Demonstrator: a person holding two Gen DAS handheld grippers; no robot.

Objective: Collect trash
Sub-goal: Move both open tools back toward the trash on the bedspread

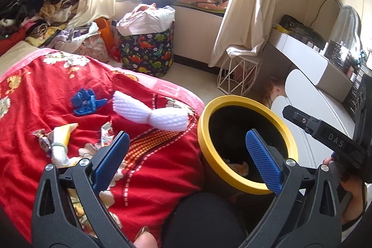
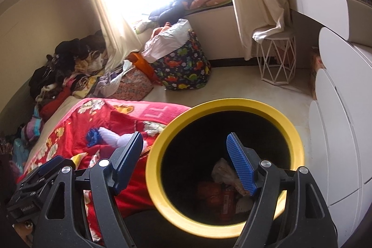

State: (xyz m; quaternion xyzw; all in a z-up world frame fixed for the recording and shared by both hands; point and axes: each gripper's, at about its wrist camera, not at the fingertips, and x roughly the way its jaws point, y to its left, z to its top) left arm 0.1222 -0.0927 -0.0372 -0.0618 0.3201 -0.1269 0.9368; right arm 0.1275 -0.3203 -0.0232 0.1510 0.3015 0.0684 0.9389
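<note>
A black bin with a yellow rim [image 1: 232, 99] [image 2: 223, 104] stands beside the bed; crumpled wrappers [image 2: 223, 192] lie at its bottom. On the red flowered blanket [image 1: 46, 108] lie a white foam net [image 1: 151, 115], a crumpled blue piece [image 1: 87, 102], a yellow wrapper [image 1: 61, 141] and a foil wrapper [image 1: 107, 134]. My left gripper [image 1: 188, 152] is open and empty over the blanket's edge and the bin rim. My right gripper [image 2: 186, 155] is open and empty above the bin mouth. The right gripper's body [image 1: 325, 134] shows at the right of the left wrist view.
A dinosaur-print basket [image 1: 148, 50] [image 2: 183, 69] full of bags stands by the window. A white wire stool [image 1: 239, 76] [image 2: 277, 57] sits under the curtain. A white dresser [image 2: 341, 131] runs along the right. Clothes [image 1: 34, 6] pile at the bed's far end.
</note>
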